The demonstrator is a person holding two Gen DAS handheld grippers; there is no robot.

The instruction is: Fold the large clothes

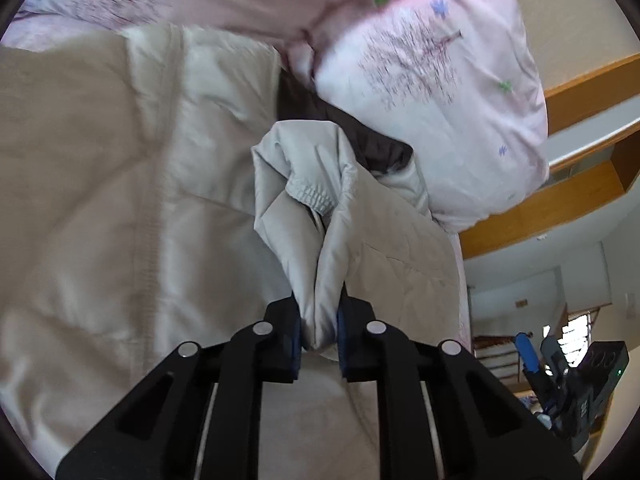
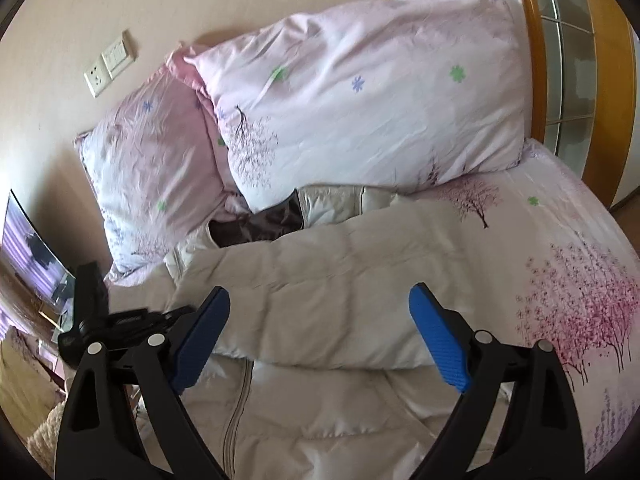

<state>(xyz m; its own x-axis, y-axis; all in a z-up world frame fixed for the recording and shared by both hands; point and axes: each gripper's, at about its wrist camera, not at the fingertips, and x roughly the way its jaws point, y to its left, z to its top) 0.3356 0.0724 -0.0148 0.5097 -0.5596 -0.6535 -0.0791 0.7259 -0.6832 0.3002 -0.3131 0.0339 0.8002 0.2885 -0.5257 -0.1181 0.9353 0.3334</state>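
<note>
A large cream padded jacket lies on the bed, its zipper toward me and one sleeve folded across the body. Its dark lining shows at the collar by the pillows. In the left wrist view my left gripper is shut on the other sleeve near its elastic cuff and holds it above the jacket body. My right gripper is open and empty, just above the folded sleeve. The left gripper also shows in the right wrist view at the left.
Two pink floral pillows lean at the head of the bed against the wall. The floral sheet lies bare at the right. A wooden headboard stands at the far right. The bed edge and floor are at the left.
</note>
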